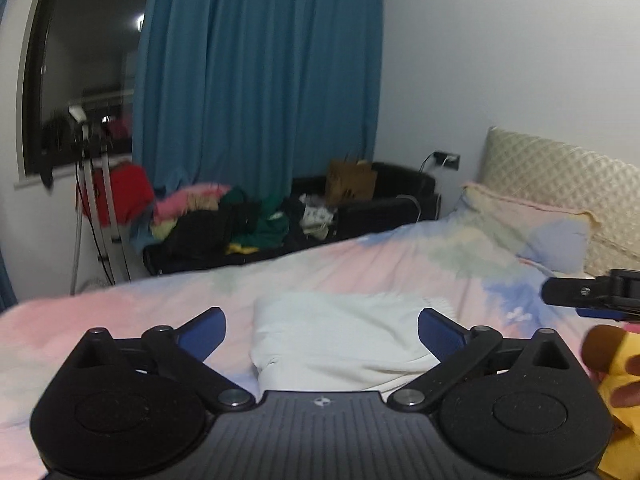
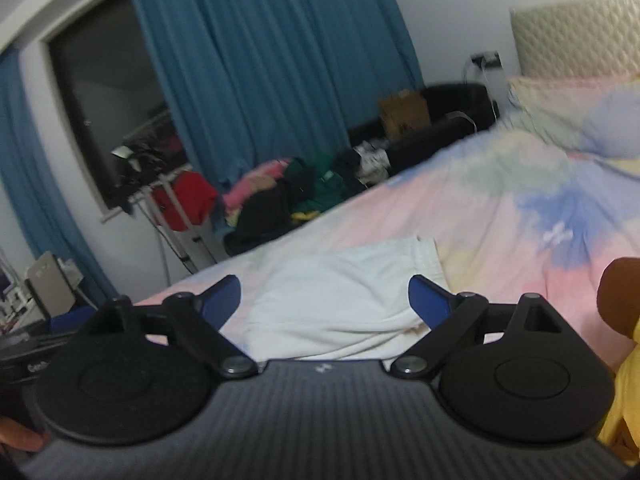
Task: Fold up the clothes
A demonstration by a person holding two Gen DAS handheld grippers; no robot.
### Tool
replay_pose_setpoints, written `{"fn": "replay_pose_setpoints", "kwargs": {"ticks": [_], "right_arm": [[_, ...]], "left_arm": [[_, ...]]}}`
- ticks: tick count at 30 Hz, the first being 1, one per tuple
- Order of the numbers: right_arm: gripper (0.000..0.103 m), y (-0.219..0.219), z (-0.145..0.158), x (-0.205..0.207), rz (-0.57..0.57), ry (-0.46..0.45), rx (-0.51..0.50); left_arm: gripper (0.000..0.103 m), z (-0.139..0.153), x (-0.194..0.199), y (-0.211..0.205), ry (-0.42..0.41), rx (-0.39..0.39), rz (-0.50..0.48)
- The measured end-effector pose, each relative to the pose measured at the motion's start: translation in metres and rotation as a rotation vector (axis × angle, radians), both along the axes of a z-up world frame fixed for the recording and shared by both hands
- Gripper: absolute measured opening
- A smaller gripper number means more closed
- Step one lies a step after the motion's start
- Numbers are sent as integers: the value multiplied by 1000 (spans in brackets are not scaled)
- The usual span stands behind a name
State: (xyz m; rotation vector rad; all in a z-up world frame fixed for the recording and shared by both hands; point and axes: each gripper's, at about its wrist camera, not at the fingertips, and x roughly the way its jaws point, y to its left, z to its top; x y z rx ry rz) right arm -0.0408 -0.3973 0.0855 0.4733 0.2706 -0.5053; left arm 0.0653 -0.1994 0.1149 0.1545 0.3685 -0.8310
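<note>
Evidently both grippers are hanging above the bed (image 1: 360,264) with nothing between their jaws: the left gripper (image 1: 322,334) is standing wide open, and the right gripper (image 2: 324,300) is spread almost as far. Below them the white garment (image 1: 340,336) is lying on the pastel bedcover, seemingly folded into a compact block, which would explain why both tools are sitting clear of it rather than pinching cloth. Its near edge is disappearing behind each gripper body, so whether the fold is neat there is impossible to judge. More clothes (image 1: 224,216) are lying heaped beyond the bed, too blurred to sort into pieces. A yellow and brown soft thing (image 2: 624,344) is being cut off at the right edge.
</note>
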Motion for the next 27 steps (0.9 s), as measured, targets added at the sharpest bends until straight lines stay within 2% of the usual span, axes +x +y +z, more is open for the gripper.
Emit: {"fn": "replay_pose_setpoints", "kwargs": {"ticks": [2,6,13,21,27], "right_arm": [[92,19,4,-13,11,-26,-32],[92,54,-3,-35,2,-49,-108],[92,104,-14,-54,15,-39,-234],[92,127,-45,-53,6,-28,-249],[92,127,-77,-41,-20,3,-262]], "left_arm": [[103,6,-16,17,-8,-15,-10],[103,14,-52,57,-79,-11,21],[103,4,-93,116,-118,-36,65],[103,-24,-108,155,-86,-78,118],[103,-48,-103,157,-69,-74,153]]}}
